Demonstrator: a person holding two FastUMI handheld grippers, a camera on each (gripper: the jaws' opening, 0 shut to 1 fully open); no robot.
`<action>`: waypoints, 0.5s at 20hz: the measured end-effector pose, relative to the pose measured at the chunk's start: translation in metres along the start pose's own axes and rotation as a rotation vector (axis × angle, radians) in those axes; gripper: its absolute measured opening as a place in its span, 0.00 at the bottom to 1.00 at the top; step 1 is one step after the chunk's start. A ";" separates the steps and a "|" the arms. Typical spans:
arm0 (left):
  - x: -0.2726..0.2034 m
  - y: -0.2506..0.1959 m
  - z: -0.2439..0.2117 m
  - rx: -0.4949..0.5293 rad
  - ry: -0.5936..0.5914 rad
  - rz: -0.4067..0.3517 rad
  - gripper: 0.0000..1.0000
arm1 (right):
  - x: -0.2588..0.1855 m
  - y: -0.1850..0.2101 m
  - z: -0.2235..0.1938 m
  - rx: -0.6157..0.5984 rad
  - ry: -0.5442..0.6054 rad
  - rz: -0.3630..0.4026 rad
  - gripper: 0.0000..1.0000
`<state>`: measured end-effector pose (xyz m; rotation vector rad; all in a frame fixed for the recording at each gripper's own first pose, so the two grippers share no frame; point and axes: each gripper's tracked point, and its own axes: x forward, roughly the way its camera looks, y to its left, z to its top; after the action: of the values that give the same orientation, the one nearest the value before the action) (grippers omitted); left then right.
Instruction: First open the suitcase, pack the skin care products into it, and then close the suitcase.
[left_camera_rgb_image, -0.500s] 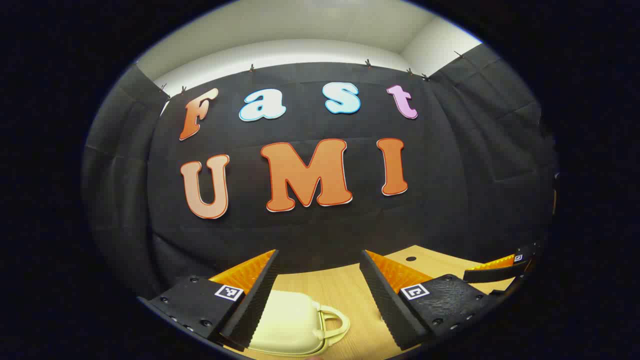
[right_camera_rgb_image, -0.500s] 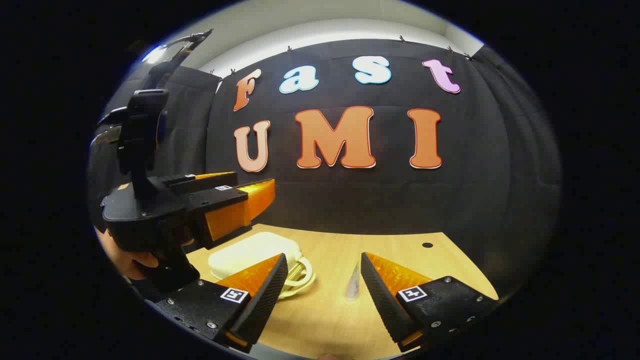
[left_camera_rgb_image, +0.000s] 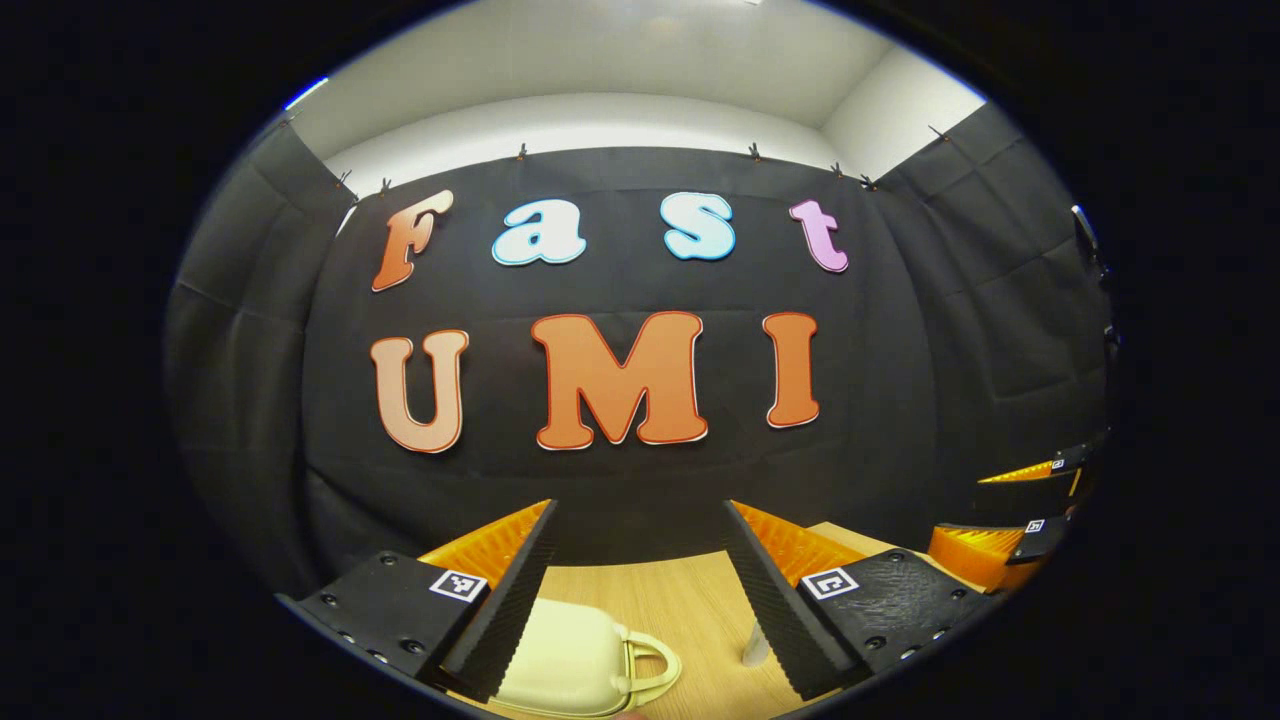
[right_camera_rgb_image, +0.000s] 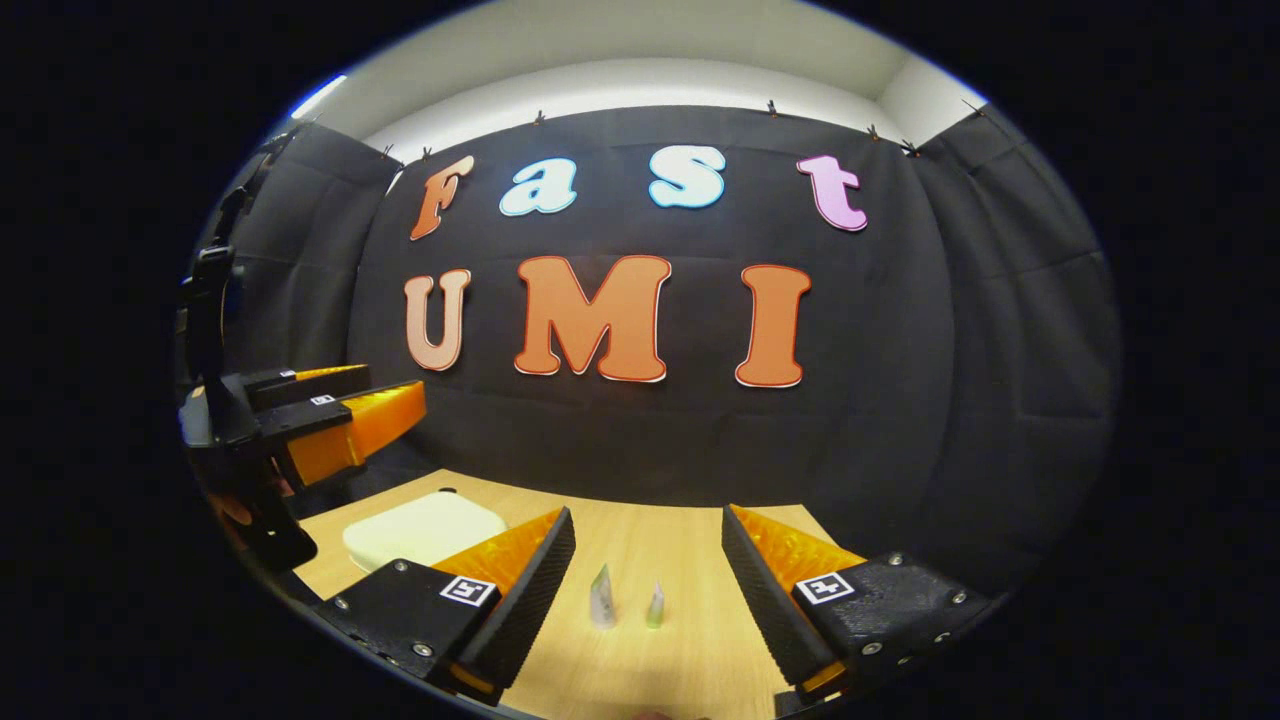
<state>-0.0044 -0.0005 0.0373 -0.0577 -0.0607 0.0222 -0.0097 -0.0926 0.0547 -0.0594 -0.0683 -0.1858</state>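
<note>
Suitcase (left_camera_rgb_image: 570, 665): small, cream, lid down; lies flat on the wooden surface (left_camera_rgb_image: 690, 610). In the left gripper view it sits at the bottom edge, partly under the left claw's left finger.
Suitcase handle (left_camera_rgb_image: 655, 665): a loop on the case's right end in the left gripper view; the long axis runs left to right across that view, handle end toward the middle of the surface.
Suitcase, right gripper view (right_camera_rgb_image: 425, 528): lies at the left, beyond the right claw's left finger.
Skin care tubes: two small tubes (right_camera_rgb_image: 601, 607) and (right_camera_rgb_image: 656, 606), upright, tapered ends up, just beside each other, apart from the suitcase.
Right claw (right_camera_rgb_image: 648, 525): fingers wide apart, holding nothing; the tubes show in the gap between them.
Left claw (left_camera_rgb_image: 640, 520): fingers wide apart, holding nothing; raised above the suitcase.
Left claw, right gripper view (right_camera_rgb_image: 385, 415): held off the surface at the left edge, above the suitcase.
Right claw, left gripper view (left_camera_rgb_image: 1000, 530): at the far right edge; spread cannot be told there.
</note>
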 end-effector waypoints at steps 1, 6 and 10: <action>0.001 0.000 -0.001 0.002 0.001 0.000 0.98 | 0.000 0.000 -0.001 -0.005 0.001 -0.001 0.94; -0.003 0.003 -0.046 0.111 0.070 -0.018 0.98 | 0.013 0.002 0.000 -0.016 0.011 -0.027 0.94; 0.000 0.000 -0.123 0.283 0.209 -0.098 0.98 | 0.019 -0.015 0.002 -0.049 0.011 -0.110 0.94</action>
<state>0.0035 -0.0075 -0.0853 0.2255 0.1489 -0.0728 0.0060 -0.1111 0.0593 -0.1038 -0.0563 -0.2978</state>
